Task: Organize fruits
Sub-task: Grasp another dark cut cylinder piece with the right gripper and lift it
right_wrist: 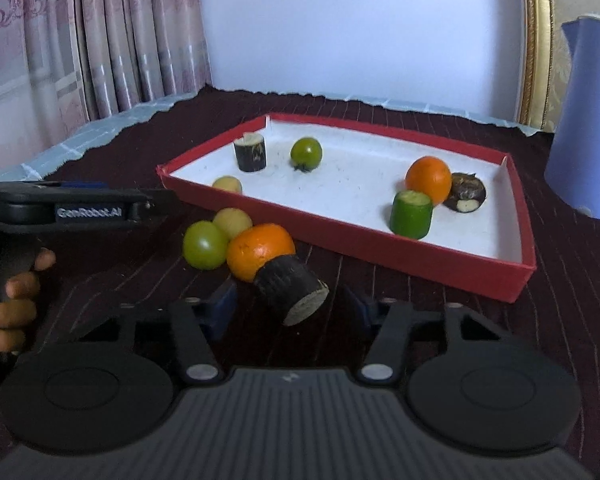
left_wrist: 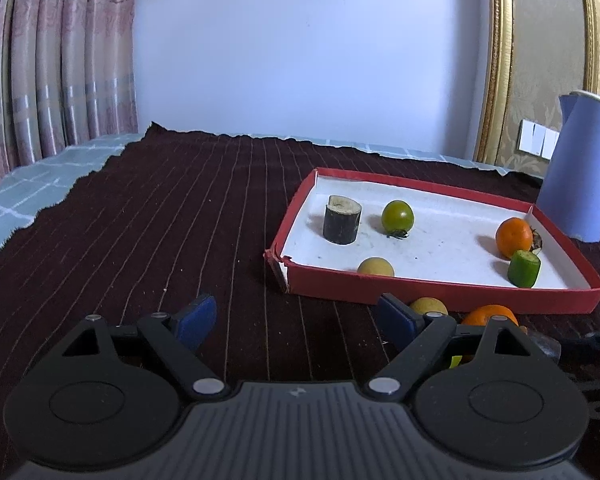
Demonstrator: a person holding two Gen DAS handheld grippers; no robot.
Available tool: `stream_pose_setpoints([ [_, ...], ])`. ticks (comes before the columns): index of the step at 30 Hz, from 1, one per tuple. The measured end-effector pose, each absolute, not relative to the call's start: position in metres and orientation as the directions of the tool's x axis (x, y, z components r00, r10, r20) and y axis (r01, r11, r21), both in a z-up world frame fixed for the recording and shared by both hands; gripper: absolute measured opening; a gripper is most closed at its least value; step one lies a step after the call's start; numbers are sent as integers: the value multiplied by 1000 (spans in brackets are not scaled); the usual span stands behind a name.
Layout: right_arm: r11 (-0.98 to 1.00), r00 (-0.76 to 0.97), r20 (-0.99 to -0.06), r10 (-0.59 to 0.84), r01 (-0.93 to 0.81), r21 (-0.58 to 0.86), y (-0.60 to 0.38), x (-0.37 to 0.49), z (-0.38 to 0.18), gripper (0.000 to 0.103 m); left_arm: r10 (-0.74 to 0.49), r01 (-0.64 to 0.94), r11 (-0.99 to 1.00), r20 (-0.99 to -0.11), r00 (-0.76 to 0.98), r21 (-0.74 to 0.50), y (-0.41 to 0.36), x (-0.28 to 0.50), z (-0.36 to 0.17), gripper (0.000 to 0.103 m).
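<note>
The left gripper (left_wrist: 296,316) stands spread with nothing between its pads, over the dark cloth (left_wrist: 140,240) near and left of the red tray (left_wrist: 420,293). To its right, on the cloth just in front of the tray's near wall, lie a green tomato (right_wrist: 204,245), a yellow fruit (right_wrist: 233,222), an orange (right_wrist: 256,250) and a dark cane piece (right_wrist: 290,290) touching the orange. The right gripper (right_wrist: 291,307) is spread around the cane piece, both pads clear of it; further fruits lie inside the tray.
</note>
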State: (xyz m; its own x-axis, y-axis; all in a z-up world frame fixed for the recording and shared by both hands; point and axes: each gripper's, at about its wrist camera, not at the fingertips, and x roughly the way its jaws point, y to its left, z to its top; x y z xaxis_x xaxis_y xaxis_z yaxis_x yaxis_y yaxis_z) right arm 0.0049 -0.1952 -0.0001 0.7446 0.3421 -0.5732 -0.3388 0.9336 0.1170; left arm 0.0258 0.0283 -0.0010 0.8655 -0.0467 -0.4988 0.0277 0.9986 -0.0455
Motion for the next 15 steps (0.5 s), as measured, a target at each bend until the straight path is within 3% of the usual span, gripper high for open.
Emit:
stream_pose_setpoints([
  [2,935,746,-573,339,-336,116,-194,5,-1,39,-43,20,999,-506,862,-50,30,27,-2,88],
  [7,943,763,-567,311,-320,86,-193,0,1,39,-55,28,998,-510,858,-61,30,28,-3,88],
  [15,989,832,-535,146,-122,80,-225,-13,4,39,-152,147,988,-480,864,-48,21,19,0,88],
])
